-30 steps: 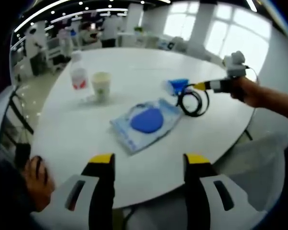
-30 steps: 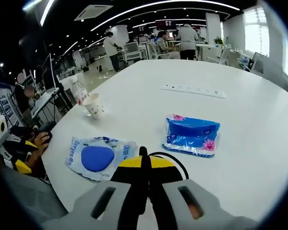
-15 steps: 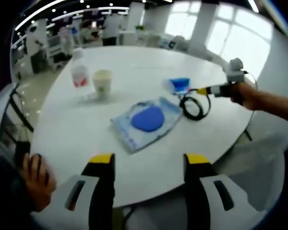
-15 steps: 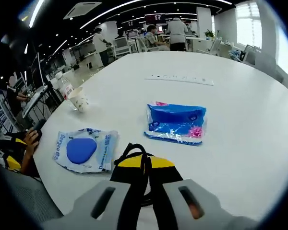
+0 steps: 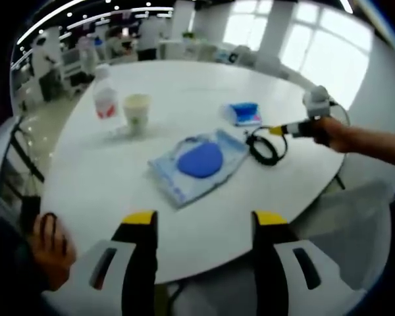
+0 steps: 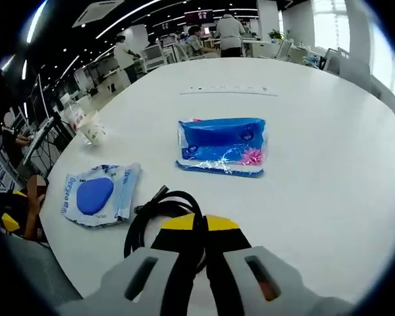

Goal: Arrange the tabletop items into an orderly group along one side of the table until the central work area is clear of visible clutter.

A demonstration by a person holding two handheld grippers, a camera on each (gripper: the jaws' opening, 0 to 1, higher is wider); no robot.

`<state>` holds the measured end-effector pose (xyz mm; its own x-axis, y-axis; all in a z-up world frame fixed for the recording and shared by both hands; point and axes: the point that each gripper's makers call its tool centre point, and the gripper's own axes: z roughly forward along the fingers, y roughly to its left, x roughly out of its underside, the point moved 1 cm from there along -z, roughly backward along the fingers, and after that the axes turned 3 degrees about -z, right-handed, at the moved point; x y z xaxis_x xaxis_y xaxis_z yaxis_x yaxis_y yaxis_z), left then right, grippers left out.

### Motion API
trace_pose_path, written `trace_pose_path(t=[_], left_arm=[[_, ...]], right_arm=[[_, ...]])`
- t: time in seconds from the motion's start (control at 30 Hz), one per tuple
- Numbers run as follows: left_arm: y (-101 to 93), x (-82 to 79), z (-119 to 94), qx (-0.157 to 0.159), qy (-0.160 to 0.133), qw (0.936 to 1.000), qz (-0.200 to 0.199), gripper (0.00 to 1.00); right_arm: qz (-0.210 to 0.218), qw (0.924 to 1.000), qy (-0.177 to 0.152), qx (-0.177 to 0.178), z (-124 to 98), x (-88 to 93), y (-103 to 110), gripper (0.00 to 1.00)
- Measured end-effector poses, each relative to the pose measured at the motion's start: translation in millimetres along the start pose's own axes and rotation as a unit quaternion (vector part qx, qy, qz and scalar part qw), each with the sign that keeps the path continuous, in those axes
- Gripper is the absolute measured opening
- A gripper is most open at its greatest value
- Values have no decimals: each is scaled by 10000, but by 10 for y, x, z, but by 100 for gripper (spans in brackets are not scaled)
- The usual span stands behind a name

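Right gripper (image 6: 199, 227) clamped on a coiled black cable (image 6: 159, 209) at the white desk (image 6: 316, 151) edge, blue tissue pack (image 6: 222, 145) just beyond, left gripper (image 5: 206, 220) jaws apart, off the near rim, mask packet (image 5: 199, 162) mid-desk, paper cup (image 5: 137, 112) beside bottle (image 5: 105, 99).

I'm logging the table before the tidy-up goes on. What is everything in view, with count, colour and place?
Table: one, white, round, under everything.
Tissue pack: one, blue, mid-table.
Mask packet: one, pale blue with dark blue oval, near the table edge.
Cable: one, black, coiled, at the right tool's tips.
Paper cup: one, cream, far side.
Bottle: one, clear with red label, beside the cup.
Power strip: one, white, far centre.
Left tool: yellow tips, open, off the table edge.
Right tool: yellow tips, shut on the cable.
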<state>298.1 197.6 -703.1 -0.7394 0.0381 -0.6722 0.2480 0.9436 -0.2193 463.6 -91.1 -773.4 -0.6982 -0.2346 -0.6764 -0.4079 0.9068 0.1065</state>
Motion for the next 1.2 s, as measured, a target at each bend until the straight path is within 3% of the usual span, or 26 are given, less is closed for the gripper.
trace_pose_path(t=[0.6,0.73,1.2], left_arm=[[0,-21,-7,27,-59,10000,-44,54],[7,-22,-12,23,-64,9999,-83,53],[8,-31,-7,21,-84,9999,-60,52]], right_arm=[[13,9996,259,115,80,162,50,2],[172,9993,295,167,111,202,32,2],[244,9992,308,121,220,150,-33,3]])
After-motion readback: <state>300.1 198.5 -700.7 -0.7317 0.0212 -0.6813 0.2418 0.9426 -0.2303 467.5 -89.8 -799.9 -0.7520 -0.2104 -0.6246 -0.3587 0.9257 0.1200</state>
